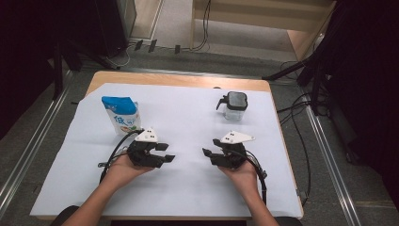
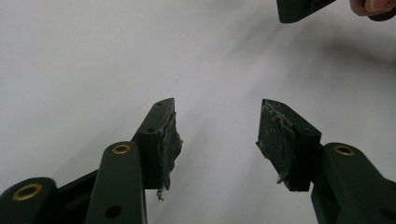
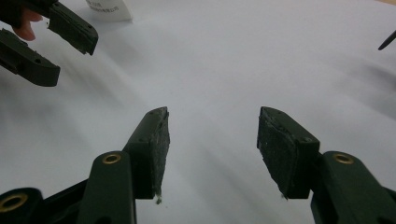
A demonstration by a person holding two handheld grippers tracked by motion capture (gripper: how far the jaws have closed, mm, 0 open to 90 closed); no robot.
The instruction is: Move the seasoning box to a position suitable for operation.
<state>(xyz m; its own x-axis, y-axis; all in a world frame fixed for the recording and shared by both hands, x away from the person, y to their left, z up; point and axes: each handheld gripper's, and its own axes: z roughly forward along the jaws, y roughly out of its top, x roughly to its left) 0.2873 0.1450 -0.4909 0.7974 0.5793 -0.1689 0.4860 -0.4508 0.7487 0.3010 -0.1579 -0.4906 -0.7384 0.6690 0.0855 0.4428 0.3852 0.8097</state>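
A blue and white pouch (image 1: pixel 121 114) stands at the left on the white sheet (image 1: pixel 183 117). At the back right sits a clear jar with a black lid (image 1: pixel 234 105). My left gripper (image 1: pixel 168 153) rests low over the sheet in front of the pouch, jaws open, nothing between them (image 2: pixel 217 135). My right gripper (image 1: pixel 209 151) hovers in front of the jar, facing the left one, jaws open over bare sheet (image 3: pixel 212 140). The left gripper's jaws (image 3: pixel 51 44) appear at the upper left of the right gripper view, beside the pouch's bottom edge (image 3: pixel 108 9).
The sheet covers a wooden table (image 1: pixel 179 80) whose bare strip runs along the far edge. Dark stands and cables (image 1: pixel 301 70) crowd the floor at the back and right. A metal rail (image 1: pixel 28 146) runs along the left.
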